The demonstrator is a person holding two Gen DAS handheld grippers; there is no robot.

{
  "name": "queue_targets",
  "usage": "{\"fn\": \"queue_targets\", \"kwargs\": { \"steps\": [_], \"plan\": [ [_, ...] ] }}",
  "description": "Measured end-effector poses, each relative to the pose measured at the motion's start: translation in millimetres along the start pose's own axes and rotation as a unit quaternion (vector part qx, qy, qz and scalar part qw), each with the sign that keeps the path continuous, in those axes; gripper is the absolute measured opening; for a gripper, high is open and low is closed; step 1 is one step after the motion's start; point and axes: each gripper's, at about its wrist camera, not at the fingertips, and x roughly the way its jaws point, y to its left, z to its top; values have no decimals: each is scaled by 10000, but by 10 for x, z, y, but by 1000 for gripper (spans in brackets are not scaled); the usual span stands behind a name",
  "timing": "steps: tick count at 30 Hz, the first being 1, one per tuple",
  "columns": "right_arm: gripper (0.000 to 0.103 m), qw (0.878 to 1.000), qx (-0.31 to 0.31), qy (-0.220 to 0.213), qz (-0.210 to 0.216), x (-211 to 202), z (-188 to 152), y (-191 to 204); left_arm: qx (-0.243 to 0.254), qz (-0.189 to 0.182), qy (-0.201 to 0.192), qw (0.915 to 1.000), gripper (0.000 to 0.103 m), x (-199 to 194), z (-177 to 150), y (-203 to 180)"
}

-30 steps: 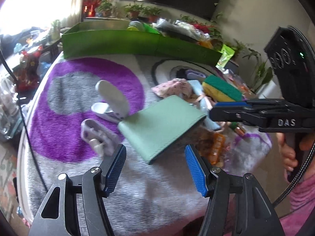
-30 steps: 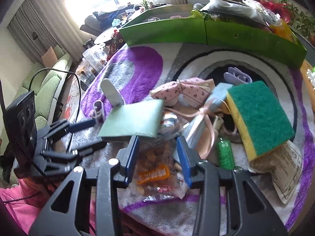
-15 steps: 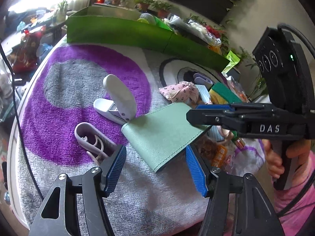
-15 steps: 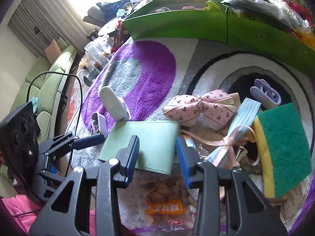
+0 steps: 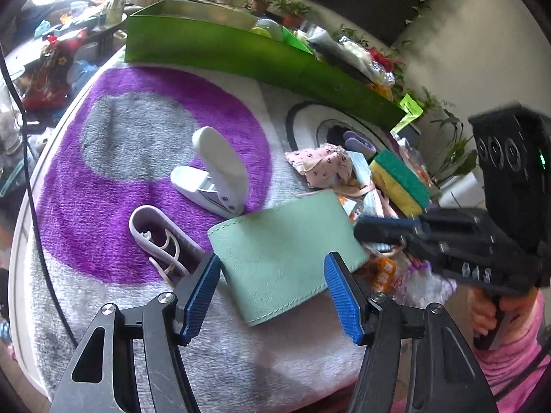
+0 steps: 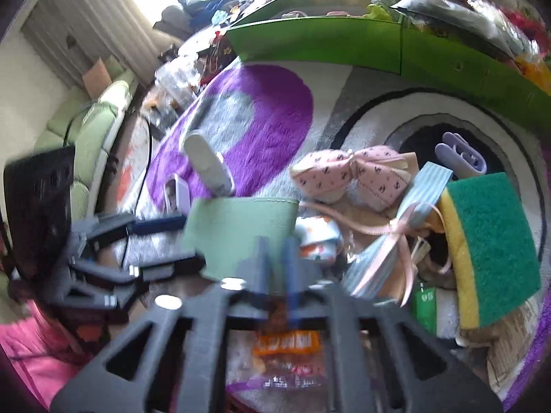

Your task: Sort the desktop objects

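A mint green wallet (image 5: 286, 258) lies on the fluffy rug, its near edge between the open blue pads of my left gripper (image 5: 272, 296). My right gripper (image 6: 277, 265) is blurred, its pads close together at the wallet's (image 6: 241, 230) edge; whether they pinch it is unclear. In the left wrist view the right gripper (image 5: 372, 232) touches the wallet's right side. A white hole punch (image 5: 213, 175) and a lilac clip (image 5: 162, 241) lie to the left.
A pink bow (image 6: 351, 175), a striped ribboned packet (image 6: 396, 237), a green-yellow sponge (image 6: 489, 251), a snack bag (image 6: 286, 344) and a second lilac clip (image 6: 459, 155) crowd the right. Green bins (image 5: 241, 51) stand along the far edge.
My right gripper's pads have closed from open to nearly together at the wallet's edge. My left gripper has moved in so the wallet sits between its pads.
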Motion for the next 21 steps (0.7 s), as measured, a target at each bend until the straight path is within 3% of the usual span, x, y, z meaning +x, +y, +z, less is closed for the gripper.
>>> {"fn": "queue_targets", "kwargs": {
  "steps": [9,10,11,13,18,21],
  "plan": [
    [5,9993,65,209,315,45,-248,179,108,195,289,9993,62,88,-5,-22],
    [7,9997,144,126,177,24,-232,153,112,203,284,9993,62,96,-11,-40],
    [19,9998,203,53,67,5,-213,121,130,218,283,9993,62,97,-7,-44],
    [28,9993,373,7,-25,9,-196,48,160,234,276,9992,62,94,-6,-51],
    [30,9980,565,114,266,110,-213,17,300,257,240,9989,62,119,-1,-65],
    [35,9985,519,50,177,141,-212,55,556,411,132,9975,62,115,-27,-124]
  ]
}}
